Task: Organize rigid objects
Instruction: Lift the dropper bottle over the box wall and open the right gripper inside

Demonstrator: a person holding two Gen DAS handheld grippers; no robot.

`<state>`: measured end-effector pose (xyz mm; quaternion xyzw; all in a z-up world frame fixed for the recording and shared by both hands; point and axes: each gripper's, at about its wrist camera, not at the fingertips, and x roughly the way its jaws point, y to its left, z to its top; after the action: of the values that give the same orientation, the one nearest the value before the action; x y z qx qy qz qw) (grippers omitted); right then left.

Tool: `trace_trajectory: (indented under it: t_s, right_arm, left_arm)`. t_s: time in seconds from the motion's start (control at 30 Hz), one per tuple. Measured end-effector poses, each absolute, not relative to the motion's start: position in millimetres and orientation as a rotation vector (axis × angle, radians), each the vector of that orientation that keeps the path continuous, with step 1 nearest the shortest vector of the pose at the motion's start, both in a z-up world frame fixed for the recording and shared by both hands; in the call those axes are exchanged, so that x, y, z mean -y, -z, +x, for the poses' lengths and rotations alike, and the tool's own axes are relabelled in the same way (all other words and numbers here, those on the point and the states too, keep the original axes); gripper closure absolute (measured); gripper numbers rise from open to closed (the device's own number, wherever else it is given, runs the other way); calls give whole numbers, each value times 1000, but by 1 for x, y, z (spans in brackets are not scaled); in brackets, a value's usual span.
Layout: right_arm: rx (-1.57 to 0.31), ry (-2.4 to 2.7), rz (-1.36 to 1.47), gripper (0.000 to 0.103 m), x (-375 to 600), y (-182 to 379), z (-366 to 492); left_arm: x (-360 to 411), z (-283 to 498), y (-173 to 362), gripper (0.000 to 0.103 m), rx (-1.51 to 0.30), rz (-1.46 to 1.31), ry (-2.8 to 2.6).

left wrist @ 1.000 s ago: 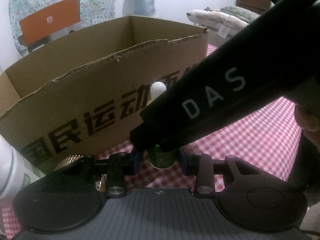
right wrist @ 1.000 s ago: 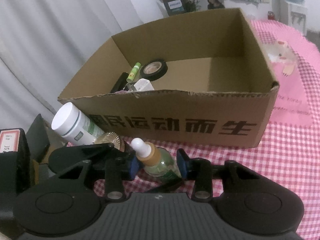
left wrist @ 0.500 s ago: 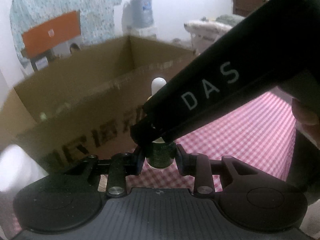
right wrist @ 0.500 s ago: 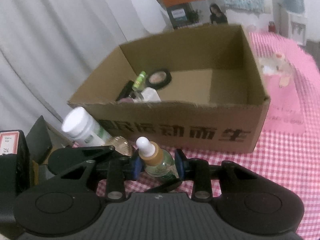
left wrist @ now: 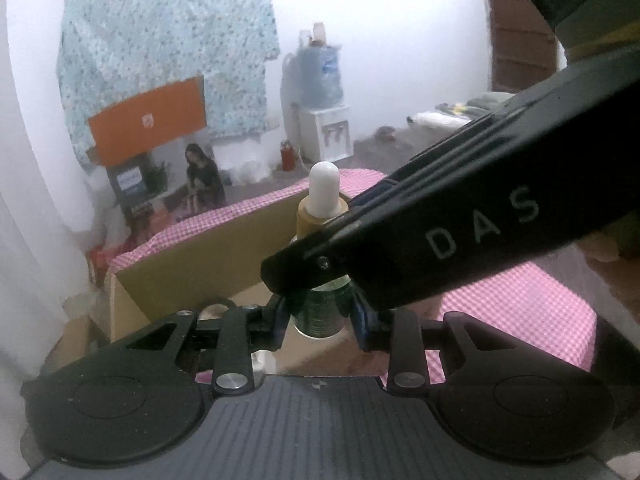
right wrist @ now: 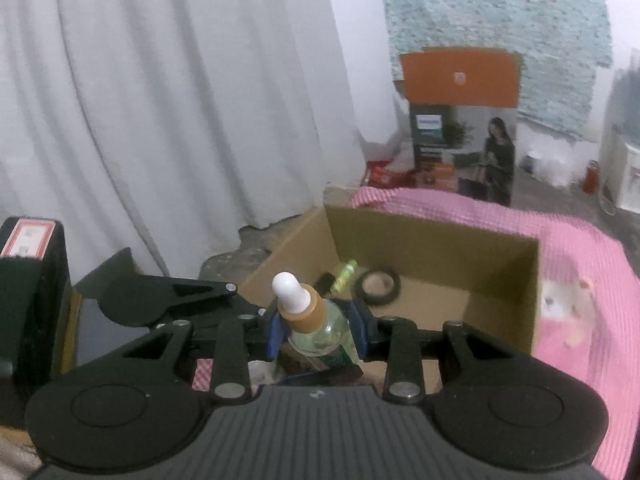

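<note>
In the left wrist view, the left gripper (left wrist: 320, 320) has its blue-padded fingers (left wrist: 279, 316) closed on the lower body of a small dropper bottle (left wrist: 322, 312), which stands upright between them with its white bulb and tan collar rising above. The bottle's middle is hidden by the black arm of the other gripper, marked "DAS" (left wrist: 480, 224), which crosses from upper right and cuts off the view behind it. Behind the bottle only the far wall of the cardboard box (left wrist: 208, 264) shows clearly; its floor is mostly covered by the gripper body. The pink checked cloth (left wrist: 520, 304) and the far room are blurred. In the right wrist view, a black block with a red-edged label (right wrist: 28, 236) is cut off at the left edge. The right gripper (right wrist: 318, 330) clamps the same dropper bottle (right wrist: 316, 324) at its clear shoulder, the bottle tilted with its bulb leaning left; its base is hidden below the gripper body. Past it, inside the cardboard box (right wrist: 496, 280), lie a roll of black tape (right wrist: 378, 286), a small green tube (right wrist: 346, 274) and a dark item too blurred to identify.
</note>
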<state>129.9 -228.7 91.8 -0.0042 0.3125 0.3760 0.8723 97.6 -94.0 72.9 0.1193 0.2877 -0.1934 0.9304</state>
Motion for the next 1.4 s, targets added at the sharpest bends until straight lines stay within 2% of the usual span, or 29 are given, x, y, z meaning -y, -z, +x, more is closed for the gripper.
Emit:
trace_trajectory:
  t_s: [0.2, 0.47, 1.03, 1.23, 1.4]
  right_arm:
    - [-751, -826, 8, 66, 214, -91, 203]
    - [-920, -835, 22, 67, 201, -49, 305]
    - [-1003, -874, -31, 67, 177, 8, 379]
    - [-1045, -859, -49, 69, 172, 25, 387]
    - [-1041, -853, -61, 69, 170, 24, 386]
  left_arm:
    - [85, 162, -64, 72, -730, 163, 375]
    - [85, 231, -34, 72, -868, 82, 283]
    - [77, 305, 0, 71, -1037, 16, 148]
    - [77, 307, 7, 66, -1064, 24, 139]
    - [79, 304, 3, 53, -1047, 43, 143]
